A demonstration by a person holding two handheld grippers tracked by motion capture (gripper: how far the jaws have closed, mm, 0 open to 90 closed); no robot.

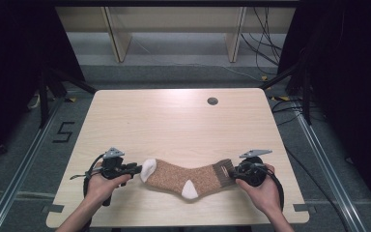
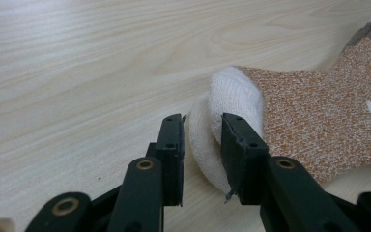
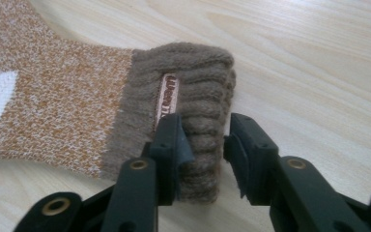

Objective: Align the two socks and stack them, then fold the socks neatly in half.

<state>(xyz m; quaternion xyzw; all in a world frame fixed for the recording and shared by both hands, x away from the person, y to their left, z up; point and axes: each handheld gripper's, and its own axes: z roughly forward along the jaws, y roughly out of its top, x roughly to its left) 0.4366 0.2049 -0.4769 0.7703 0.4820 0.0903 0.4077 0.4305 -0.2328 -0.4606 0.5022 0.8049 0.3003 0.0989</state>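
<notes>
On the left, the left gripper [image 1: 136, 168] lies low on the wooden table [image 1: 174, 121], its jaws standing apart around the white toe of the sock [image 1: 186, 178], one pad touching the fabric, not pinching; the brown speckled sock lies flat near the front edge, heel patch down; at the right, the right gripper [image 1: 233, 173] has its jaws parted around the ribbed cuff, loosely.
</notes>
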